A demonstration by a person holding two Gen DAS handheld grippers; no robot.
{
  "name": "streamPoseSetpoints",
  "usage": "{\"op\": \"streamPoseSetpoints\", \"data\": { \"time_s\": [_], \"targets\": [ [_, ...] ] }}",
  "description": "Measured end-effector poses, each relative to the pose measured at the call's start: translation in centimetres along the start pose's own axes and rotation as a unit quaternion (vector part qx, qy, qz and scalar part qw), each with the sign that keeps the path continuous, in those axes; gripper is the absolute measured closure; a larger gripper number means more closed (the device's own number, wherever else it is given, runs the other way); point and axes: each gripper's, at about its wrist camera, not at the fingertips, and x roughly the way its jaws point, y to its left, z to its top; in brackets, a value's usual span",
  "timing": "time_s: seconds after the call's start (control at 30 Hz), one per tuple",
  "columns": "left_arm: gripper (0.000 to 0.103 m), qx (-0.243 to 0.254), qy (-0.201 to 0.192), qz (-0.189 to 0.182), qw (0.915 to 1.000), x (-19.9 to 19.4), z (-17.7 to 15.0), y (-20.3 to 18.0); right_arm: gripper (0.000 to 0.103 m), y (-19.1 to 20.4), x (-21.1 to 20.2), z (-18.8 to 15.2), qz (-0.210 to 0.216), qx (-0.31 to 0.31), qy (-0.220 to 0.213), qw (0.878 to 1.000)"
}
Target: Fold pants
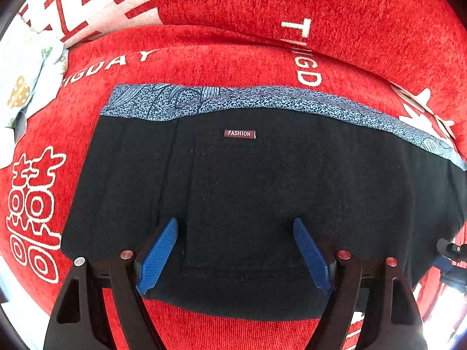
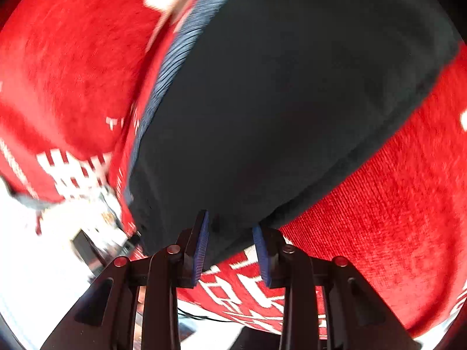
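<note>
Black folded pants (image 1: 262, 192) with a blue patterned waistband (image 1: 262, 99) and a "FASHION" label (image 1: 239, 133) lie flat on a red sofa seat (image 1: 227, 58). My left gripper (image 1: 235, 222) hangs over their near half, pointing almost straight down, wide open with nothing between its blue pads (image 1: 159, 255). At the pants' right end a bit of the right gripper (image 1: 449, 255) shows. In the blurred right wrist view the pants (image 2: 292, 102) fill the middle. My right gripper (image 2: 230, 221) stands with its pads (image 2: 201, 245) apart and the pants' near corner between their tips, not visibly pinched.
The red sofa backrest (image 1: 335, 8) rises behind the seat. A white cushion with red characters (image 1: 87, 3) and a pale flowered cloth (image 1: 26, 81) lie at the far left. Beyond the seat's edge is bright floor with a dark blurred object (image 2: 87, 250).
</note>
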Motion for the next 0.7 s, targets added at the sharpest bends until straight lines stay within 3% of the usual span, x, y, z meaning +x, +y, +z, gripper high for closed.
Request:
{"op": "streamPoseSetpoints", "data": {
  "time_s": [0.03, 0.07, 0.17, 0.27, 0.33, 0.43, 0.57, 0.7],
  "targets": [
    [0.02, 0.0, 0.0, 0.002, 1.0, 0.1, 0.2, -0.1, 0.077, 0.1, -0.2, 0.0, -0.012, 0.0, -0.002, 1.0],
    [0.02, 0.003, -0.001, 0.006, 1.0, 0.0, 0.2, -0.3, 0.095, 0.7, -0.8, 0.0, -0.022, -0.015, -0.005, 1.0],
    [0.02, 0.015, -0.008, 0.014, 0.9998, 0.0, -0.4, -0.7, 0.096, 3.7, -2.3, -0.7, -0.056, -0.109, -0.024, 0.992],
    [0.014, 0.017, -0.013, 0.021, 0.9995, 0.0, -0.4, -1.3, 0.095, 1.5, -0.5, -1.2, -0.113, -0.117, -0.007, 0.987],
    [0.014, 0.011, -0.003, 0.025, 0.9996, 0.0, -0.1, -1.7, 0.096, 0.8, -0.7, -1.5, -0.098, -0.115, -0.015, 0.988],
    [0.019, 0.034, -0.003, 0.045, 0.9984, -1.7, -0.3, -2.8, 0.08, 1.1, -2.9, -2.1, -0.121, -0.129, -0.015, 0.984],
    [0.019, 0.058, -0.03, 0.012, 0.9978, -4.2, -0.7, -5.3, 0.08, 2.1, -7.8, -1.4, -0.164, -0.175, -0.076, 0.968],
    [0.019, 0.099, -0.029, -0.025, 0.9943, -4.8, -1.9, -11.1, 0.08, 3.1, -8.2, 1.4, -0.196, -0.204, -0.104, 0.954]
  ]
}}
